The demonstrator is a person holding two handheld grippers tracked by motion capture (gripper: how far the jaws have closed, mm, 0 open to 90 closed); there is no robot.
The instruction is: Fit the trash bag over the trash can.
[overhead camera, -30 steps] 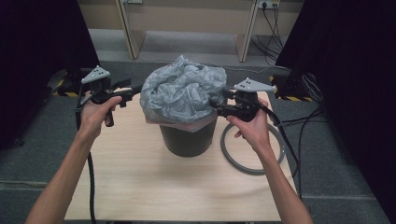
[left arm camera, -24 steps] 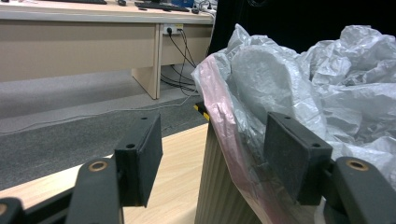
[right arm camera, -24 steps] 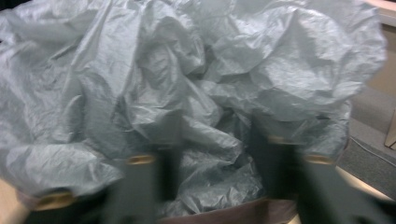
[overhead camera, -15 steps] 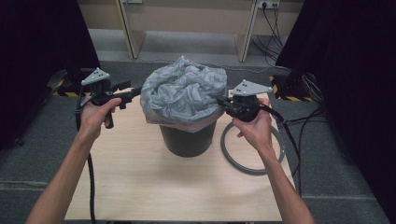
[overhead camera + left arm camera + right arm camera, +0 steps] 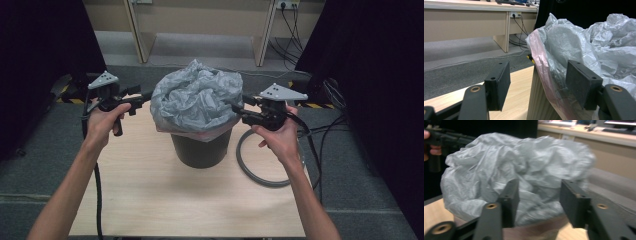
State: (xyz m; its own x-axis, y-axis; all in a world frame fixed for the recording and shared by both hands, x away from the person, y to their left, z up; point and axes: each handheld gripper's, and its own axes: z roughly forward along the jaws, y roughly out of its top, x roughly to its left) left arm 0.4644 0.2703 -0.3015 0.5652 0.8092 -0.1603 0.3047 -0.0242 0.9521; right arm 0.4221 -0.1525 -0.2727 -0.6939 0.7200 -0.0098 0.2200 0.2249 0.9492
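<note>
A black bin (image 5: pixel 200 147) stands mid-table, with a crumpled grey plastic bag (image 5: pixel 197 100) billowing over its rim above a pinkish edge (image 5: pixel 197 134). My left gripper (image 5: pixel 146 96) is at the bag's left side. Its jaws stand open, and the pink-tinted bag edge (image 5: pixel 541 62) and the bin wall (image 5: pixel 536 105) lie between the pads (image 5: pixel 499 85) untouched. My right gripper (image 5: pixel 236 111) is at the bag's right side. Its jaws have just been opening and stand apart around a bulge of grey bag (image 5: pixel 536 185) without pressing it.
A grey hoop (image 5: pixel 255 172) lies flat on the wooden table (image 5: pixel 150 200) to the right of the bin. Cables trail from both grippers and over the floor at right. A desk (image 5: pixel 200 10) stands beyond the table.
The right gripper has shifted very slightly at the bag's right side. The left hand, the bag and the bin have kept still.
</note>
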